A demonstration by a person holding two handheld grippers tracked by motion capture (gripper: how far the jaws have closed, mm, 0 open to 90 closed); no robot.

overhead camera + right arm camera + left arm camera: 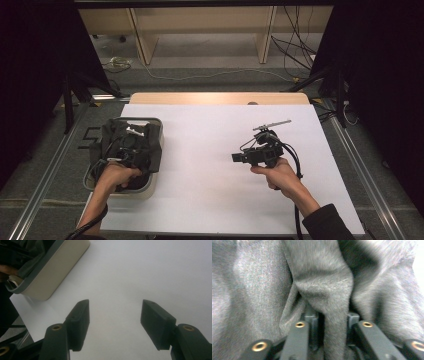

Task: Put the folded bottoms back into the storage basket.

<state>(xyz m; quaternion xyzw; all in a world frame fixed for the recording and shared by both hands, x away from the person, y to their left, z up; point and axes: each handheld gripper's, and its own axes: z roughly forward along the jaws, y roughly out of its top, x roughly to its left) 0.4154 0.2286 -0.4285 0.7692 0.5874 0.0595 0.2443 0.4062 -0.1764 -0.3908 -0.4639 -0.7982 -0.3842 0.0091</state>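
A crumpled dark grey cloth fills a beige basket with a grey rim at the table's left. My left gripper reaches down into the cloth. In the left gripper view its jaws stand on either side of an upright fold of the cloth, with a thin dark gap beside the left jaw; the left gripper looks open. My right gripper hovers over the white table top, pointing left toward the basket. This right gripper is open, and nothing is between its jaws.
The white sheet covers a wooden table whose far edge shows. Metal rails run along both sides. Tripod legs and loose cables lie on the floor beyond, before a wooden bench.
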